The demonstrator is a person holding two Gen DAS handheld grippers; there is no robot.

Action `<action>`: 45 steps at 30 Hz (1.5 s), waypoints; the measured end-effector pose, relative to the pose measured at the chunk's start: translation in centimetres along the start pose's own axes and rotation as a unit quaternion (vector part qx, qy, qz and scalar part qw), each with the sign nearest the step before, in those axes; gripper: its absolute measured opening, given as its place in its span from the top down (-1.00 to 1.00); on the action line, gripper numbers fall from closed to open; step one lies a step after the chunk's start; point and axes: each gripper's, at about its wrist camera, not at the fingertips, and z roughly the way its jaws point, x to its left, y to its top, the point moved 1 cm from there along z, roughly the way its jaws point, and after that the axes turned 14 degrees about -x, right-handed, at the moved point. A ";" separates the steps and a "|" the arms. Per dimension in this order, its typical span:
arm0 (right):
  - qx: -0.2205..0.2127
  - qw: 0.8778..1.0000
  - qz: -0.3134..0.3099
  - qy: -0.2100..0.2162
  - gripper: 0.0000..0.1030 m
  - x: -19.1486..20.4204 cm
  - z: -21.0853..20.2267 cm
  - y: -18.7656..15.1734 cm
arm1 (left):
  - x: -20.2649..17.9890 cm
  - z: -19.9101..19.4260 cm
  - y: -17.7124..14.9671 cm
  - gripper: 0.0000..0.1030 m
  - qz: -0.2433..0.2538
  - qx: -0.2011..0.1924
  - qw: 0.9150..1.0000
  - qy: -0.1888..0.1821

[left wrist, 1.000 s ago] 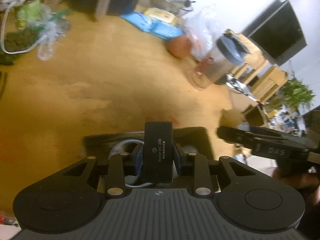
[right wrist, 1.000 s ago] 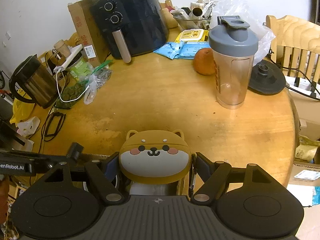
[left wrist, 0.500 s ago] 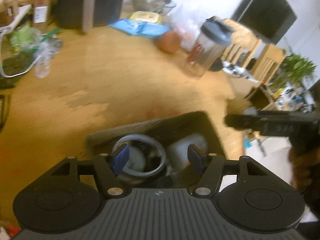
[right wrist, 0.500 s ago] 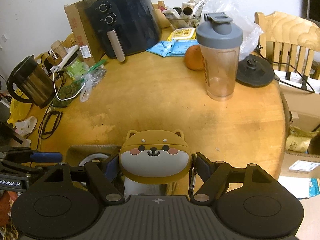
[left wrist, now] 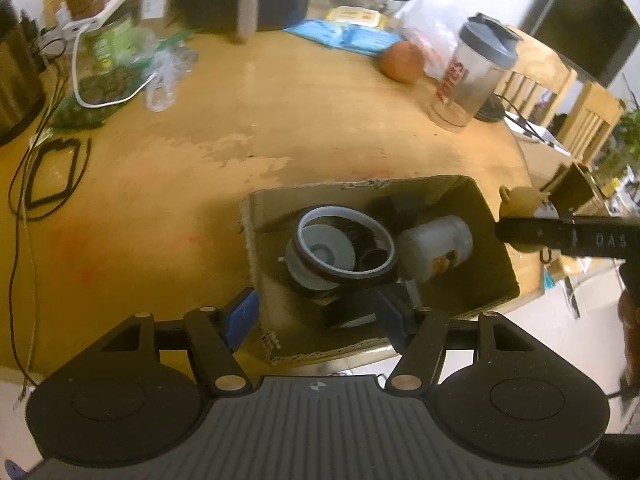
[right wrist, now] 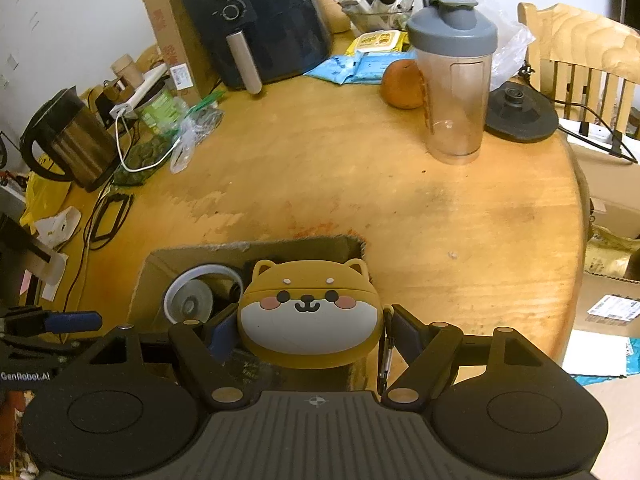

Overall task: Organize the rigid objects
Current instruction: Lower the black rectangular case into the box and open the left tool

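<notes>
Released a second ago, the black block is gone from the left claw [left wrist: 318, 316], whose jaws have just been opening and now gape empty over the cardboard box [left wrist: 496, 240]. Right claw [right wrist: 308, 330] grips the dog-faced case [right wrist: 308, 316], jaws wide.

"GenRobot.AI" is printed in white on the left gripper [right wrist: 52, 322], seen at nine o'clock; the right gripper [left wrist: 560, 232] at three o'clock shows what seems to read "DAS".

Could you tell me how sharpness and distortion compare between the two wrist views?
Left wrist view: soft and slightly smeared, the cardboard box and shaker bottle hazy. Right wrist view: crisp, the dog-face case sharp. Both: fisheye bends the table edge, corners dark.
</notes>
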 end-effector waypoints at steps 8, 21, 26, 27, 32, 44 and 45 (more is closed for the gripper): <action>0.004 1.000 -0.012 0.014 -0.54 1.6 0.0 -0.6 | 0.7 -1.0 -0.7 -0.23 -0.012 -0.004 1.000 0.010; 0.013 0.999 -0.024 0.021 -0.55 2.9 0.5 -0.8 | 1.6 -1.8 -1.2 -0.23 -0.027 -0.004 0.999 0.030; 0.027 0.999 -0.032 0.020 -0.55 3.1 1.0 -0.8 | 2.1 -1.8 -1.2 -0.23 -0.038 -0.004 0.999 0.037; 0.030 0.999 -0.034 0.019 -0.55 3.2 1.2 -0.8 | 2.3 -1.8 -1.1 -0.23 -0.042 -0.006 0.998 0.038; 0.020 0.999 -0.045 0.016 -0.55 3.7 1.1 -0.4 | 3.0 -2.0 -0.8 -0.23 -0.057 -0.009 0.997 0.047; 0.040 0.995 -0.093 -0.003 -1.00 4.9 1.9 -0.6 | 3.2 -1.4 -0.4 -0.23 -0.054 0.001 0.997 0.053; 0.043 0.994 -0.096 -0.006 -1.00 4.9 1.9 -0.8 | 3.2 -1.4 -0.3 -0.23 -0.053 0.001 0.997 0.053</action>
